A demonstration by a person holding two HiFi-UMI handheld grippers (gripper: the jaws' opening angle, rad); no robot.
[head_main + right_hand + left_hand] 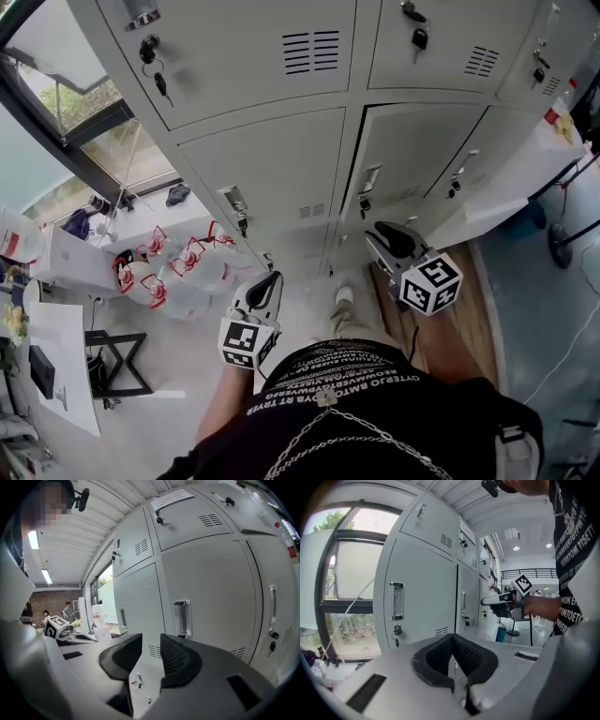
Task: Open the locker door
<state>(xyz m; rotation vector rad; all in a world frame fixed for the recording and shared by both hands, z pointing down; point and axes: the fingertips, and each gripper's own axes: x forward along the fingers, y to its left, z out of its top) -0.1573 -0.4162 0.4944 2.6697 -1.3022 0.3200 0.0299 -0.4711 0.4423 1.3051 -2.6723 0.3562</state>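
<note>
A bank of grey lockers (281, 159) stands in front of me, all doors closed. The right gripper (386, 236) hovers short of a middle-row door whose clear upright handle (182, 618) sits just beyond and right of its jaws. In the right gripper view the right gripper (151, 645) is open, a narrow gap between its dark pads, nothing in it. The left gripper (270, 281) hangs lower, near my waist, away from the doors. In the left gripper view the left gripper (453, 637) has its tips touching and holds nothing; another handle (396, 601) shows at left.
Several large water jugs (178, 272) stand on the floor at the lockers' left foot. A window (66, 103) fills the left side. A black stand (117, 361) and a white table (56, 366) are at lower left. Keys (155, 70) hang from upper locks.
</note>
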